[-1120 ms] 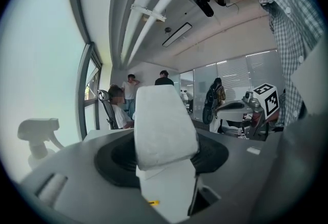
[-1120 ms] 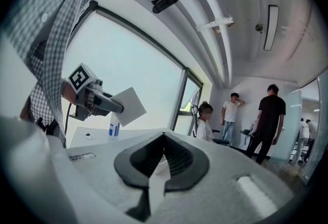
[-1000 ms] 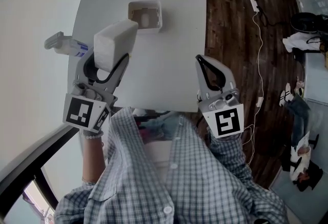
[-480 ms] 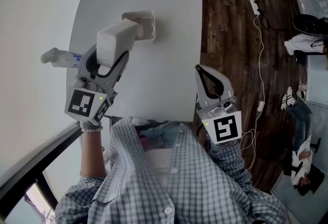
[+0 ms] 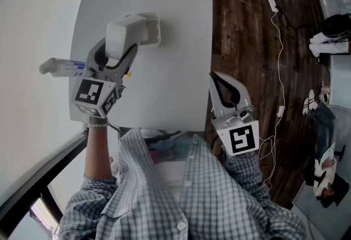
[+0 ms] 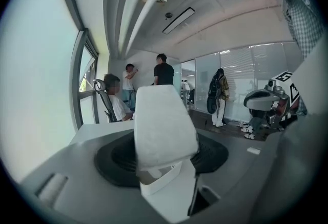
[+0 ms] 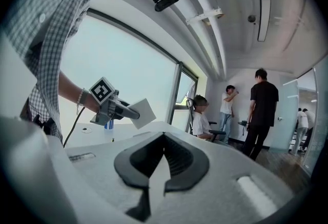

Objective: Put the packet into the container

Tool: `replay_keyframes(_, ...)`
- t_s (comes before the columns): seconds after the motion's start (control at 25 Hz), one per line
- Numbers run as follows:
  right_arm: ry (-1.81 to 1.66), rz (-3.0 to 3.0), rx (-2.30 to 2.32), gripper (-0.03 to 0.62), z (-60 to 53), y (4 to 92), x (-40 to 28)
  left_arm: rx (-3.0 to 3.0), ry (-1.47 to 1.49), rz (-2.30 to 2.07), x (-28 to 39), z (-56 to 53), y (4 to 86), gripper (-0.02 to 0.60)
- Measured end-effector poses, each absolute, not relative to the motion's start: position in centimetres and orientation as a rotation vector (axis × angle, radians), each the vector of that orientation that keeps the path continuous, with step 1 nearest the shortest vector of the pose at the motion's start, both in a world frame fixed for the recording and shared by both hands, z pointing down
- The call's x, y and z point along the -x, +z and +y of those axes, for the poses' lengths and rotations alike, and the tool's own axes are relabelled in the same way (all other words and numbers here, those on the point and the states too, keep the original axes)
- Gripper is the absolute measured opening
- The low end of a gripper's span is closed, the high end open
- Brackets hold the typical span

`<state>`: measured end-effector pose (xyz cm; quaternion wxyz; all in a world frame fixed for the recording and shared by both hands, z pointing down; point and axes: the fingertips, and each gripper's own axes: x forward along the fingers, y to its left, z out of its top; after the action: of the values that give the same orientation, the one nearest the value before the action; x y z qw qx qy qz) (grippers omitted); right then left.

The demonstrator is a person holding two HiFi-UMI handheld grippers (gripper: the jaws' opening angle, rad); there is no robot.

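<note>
The left gripper [image 5: 114, 56], clamped on the packet [image 5: 124, 32], has advanced; the packet now overlaps the container [image 5: 153, 30], hiding its interior. The right gripper [image 5: 218, 81] jaws meet, empty.

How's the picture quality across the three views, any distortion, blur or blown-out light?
Head view: sharp and evenly lit, the table edges slightly bowed by the wide lens. Left gripper view: strong fisheye with black corners, the packet close and soft-edged, the window washed out. Right gripper view: same fisheye, window blown out pale too.
</note>
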<state>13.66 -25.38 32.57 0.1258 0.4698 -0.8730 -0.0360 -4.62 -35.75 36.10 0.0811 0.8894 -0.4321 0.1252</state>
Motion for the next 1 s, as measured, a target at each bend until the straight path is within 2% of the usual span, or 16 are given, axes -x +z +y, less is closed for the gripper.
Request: replay_keyframes(1.0,-0.033,-2.483,-1.458,0.000,-23.9,33.6,-16.1,-2.434,0.730,-1.148,3.3,-41.4,46.5,0.264)
